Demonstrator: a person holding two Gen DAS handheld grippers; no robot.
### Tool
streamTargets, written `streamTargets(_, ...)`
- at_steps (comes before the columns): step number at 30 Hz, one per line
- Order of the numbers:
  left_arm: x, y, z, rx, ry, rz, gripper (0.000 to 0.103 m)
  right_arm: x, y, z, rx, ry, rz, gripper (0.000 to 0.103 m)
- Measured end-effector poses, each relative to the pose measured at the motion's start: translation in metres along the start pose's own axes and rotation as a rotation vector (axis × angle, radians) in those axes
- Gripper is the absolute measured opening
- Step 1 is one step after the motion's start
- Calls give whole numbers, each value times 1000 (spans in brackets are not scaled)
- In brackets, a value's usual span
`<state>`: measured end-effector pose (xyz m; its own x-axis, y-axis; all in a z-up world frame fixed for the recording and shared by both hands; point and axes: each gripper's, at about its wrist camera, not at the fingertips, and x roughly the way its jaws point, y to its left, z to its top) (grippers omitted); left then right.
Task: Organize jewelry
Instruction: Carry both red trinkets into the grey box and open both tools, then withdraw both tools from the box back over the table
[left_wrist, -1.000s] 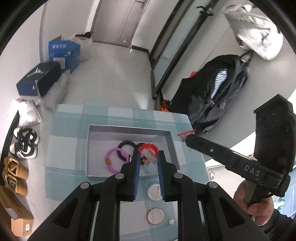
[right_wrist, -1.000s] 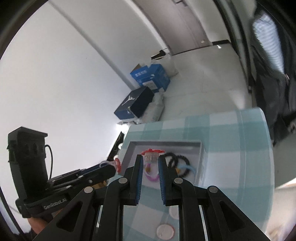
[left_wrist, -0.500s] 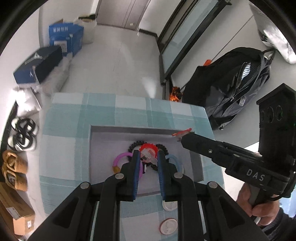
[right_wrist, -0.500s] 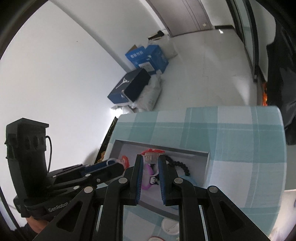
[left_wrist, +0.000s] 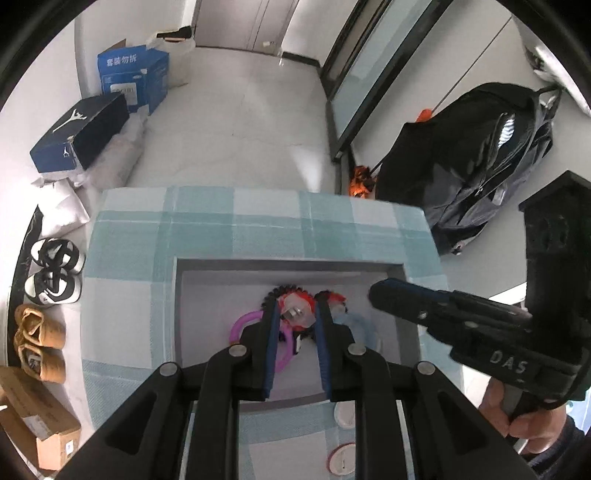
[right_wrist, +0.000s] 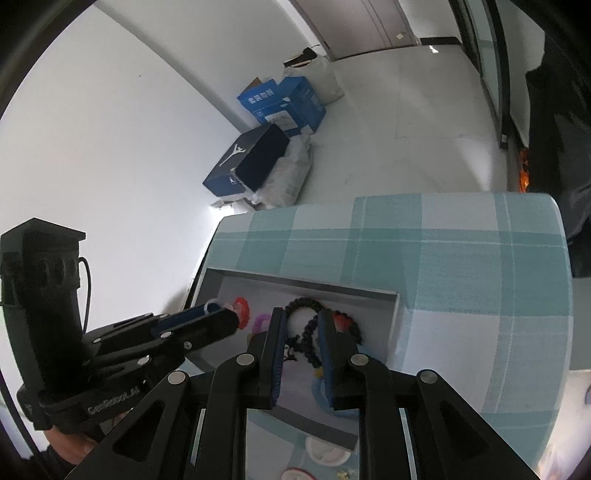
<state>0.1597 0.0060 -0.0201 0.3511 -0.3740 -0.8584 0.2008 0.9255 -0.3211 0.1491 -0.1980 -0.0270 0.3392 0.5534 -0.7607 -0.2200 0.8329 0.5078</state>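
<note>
A grey tray (left_wrist: 288, 263) (right_wrist: 306, 282) on the checked cloth holds a purple ring (left_wrist: 240, 325), a black bead bracelet (right_wrist: 303, 302) and a light blue ring (left_wrist: 364, 325). My left gripper (left_wrist: 295, 314) (right_wrist: 225, 312) hangs low over the tray, shut on a red-capped clear ornament (left_wrist: 295, 308). My right gripper (right_wrist: 301, 319) (left_wrist: 375, 291) is also down in the tray. Its jaws are opening with nothing gripped, and only the bead bracelet shows below the gap. A second red ornament (right_wrist: 341, 320) (left_wrist: 334, 297) lies just outside its right finger.
White round lids (left_wrist: 345, 413) (right_wrist: 325, 452) lie on the cloth in front of the tray. The table's far edge (left_wrist: 258, 194) drops to the floor. Shoes (left_wrist: 51, 280) and boxes (left_wrist: 77, 133) sit on the left, and a black backpack (left_wrist: 480, 166) on the right.
Both grippers have sunk down to the tray. The red ornament that sat between the right fingers is out of them and lies in the tray. The left grip is unchanged.
</note>
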Motion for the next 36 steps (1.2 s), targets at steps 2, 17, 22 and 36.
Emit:
streamTargets(2, 3, 1, -2, 5, 28, 11, 17, -3, -1, -1, 4, 4, 7, 22)
streamTargets(17, -9, 15, -4, -58, -13, 11, 60, -22, -1, -6, -7, -51, 23, 53)
streamTargets(22, -12, 25, -4, -112, -32, 8, 74, -28, -5, -5, 8, -70, 28, 59)
streamTargets(36, -42, -1, -18, -28, -142, -30, 86, -51, -4, -16, 10, -115, 20, 82)
